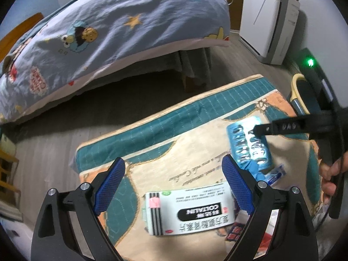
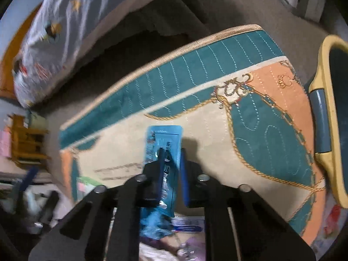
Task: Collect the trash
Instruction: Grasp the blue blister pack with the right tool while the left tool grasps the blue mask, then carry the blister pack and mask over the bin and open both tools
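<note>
Right gripper [image 2: 171, 152] clamped on blue foil wrapper [image 2: 165, 143]; fingers pinched together with the wrapper between them, its top end sticking up past the fingertips, lower end crumpled below. Seen from left wrist view: same wrapper [image 1: 250, 143] lifted over the rug's right side, held at its upper edge by the black finger of the right gripper [image 1: 261, 129].

Left gripper [image 1: 174, 187] wide open, blue pads spread apart, gripping nothing. Hovering over the near edge of the rug [image 1: 195, 152]. White medicine box [image 1: 187, 211] lying flat on the rug near that edge, between the two pads in view; contact with either pad not discernible.

Small blue-and-white packet [image 1: 275, 175] on the rug just right of the left gripper's right pad, below the lifted wrapper. More crumpled blue scrap next to it.

Rug teal, cream and peach with rope pattern, laid on wood floor. Bin with yellow rim [image 2: 328, 113] just off the rug's right edge. Bed with cartoon-print blue cover [image 1: 108, 32] beyond the rug's far edge. White appliance [image 1: 267, 19] at far right by the wall.
</note>
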Tool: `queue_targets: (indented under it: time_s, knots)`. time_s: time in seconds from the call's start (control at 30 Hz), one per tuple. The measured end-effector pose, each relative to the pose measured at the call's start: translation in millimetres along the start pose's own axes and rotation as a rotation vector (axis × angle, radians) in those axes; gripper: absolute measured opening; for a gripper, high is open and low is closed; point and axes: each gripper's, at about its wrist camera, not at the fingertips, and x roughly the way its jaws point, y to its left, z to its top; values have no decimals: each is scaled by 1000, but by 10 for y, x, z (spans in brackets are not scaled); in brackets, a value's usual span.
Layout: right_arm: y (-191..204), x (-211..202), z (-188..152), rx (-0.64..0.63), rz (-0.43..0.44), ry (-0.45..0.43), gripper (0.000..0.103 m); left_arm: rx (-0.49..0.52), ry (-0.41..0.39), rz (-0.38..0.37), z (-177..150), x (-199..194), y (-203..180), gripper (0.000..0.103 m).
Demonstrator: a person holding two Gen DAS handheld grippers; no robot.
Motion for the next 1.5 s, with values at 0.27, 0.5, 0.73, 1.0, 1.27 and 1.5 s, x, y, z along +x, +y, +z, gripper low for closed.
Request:
queue_targets:
  time_s: [0.27, 0.5, 0.73, 1.0, 1.27, 1.5]
  knots:
    - [-12, -383, 110, -41, 25, -60, 7, 50, 25, -40, 19, 128, -276, 90]
    - [-19, -823, 97, -155, -52, -158, 7, 93, 75, -84, -21, 292, -556, 90]
    - [-128, -1045, 115, -171, -65, -202, 7, 104, 111, -117, -45, 430, -771, 90]
    - [-367, -1239, 156, -137, -48, -231, 7, 139, 177, -177, -123, 598, -1016, 54]
    - [-427, -1399, 177, -133, -26, -260, 7, 188, 184, -177, -172, 598, -1171, 22]
    - [-444, -1530, 158, -135, -12, -287, 7, 202, 85, -137, -50, 343, -1217, 21]
